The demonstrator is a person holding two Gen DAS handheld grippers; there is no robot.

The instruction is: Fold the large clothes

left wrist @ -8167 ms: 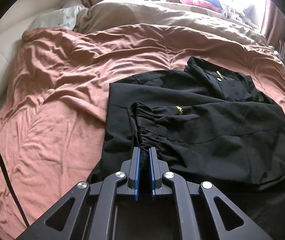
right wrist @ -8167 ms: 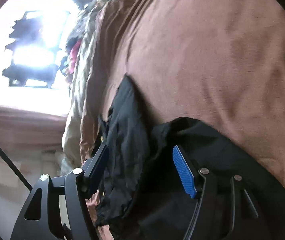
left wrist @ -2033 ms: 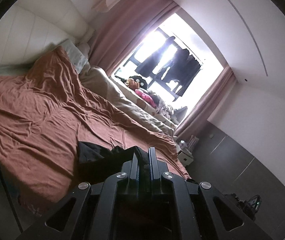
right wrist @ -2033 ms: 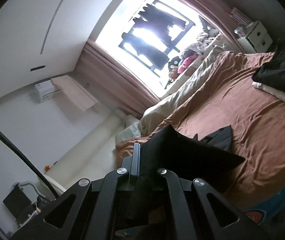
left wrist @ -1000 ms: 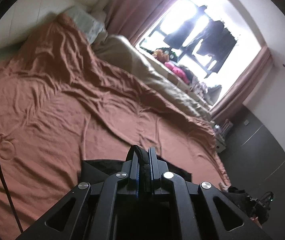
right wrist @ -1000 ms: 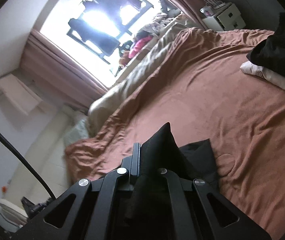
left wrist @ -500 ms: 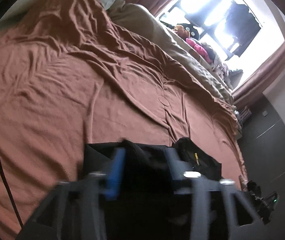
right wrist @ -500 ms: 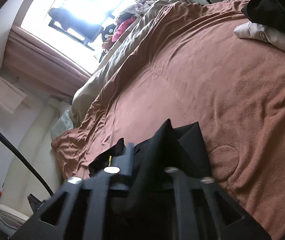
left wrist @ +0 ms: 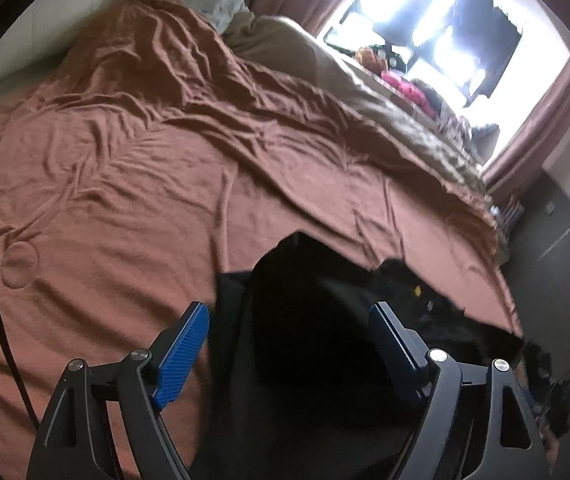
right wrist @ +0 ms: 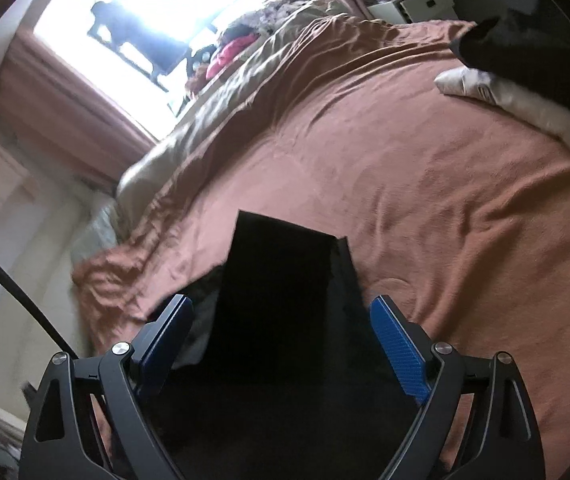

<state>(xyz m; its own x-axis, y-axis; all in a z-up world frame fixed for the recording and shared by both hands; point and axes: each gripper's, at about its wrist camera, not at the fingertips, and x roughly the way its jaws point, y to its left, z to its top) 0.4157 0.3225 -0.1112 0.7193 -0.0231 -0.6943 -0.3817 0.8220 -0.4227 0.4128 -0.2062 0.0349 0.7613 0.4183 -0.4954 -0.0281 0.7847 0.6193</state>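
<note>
Black garment (left wrist: 305,344), near part hidden in shadow.

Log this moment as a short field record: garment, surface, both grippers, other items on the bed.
garment: black jacket, lying on the bed, folded edge toward the window
surface: brown bedspread, wrinkled
left gripper: jaws opening, pads clear of the jacket between them
right gripper: jaws opening, jacket between them, not pinched
other items: white folded cloth with a dark garment on top, far side of the bed
</note>
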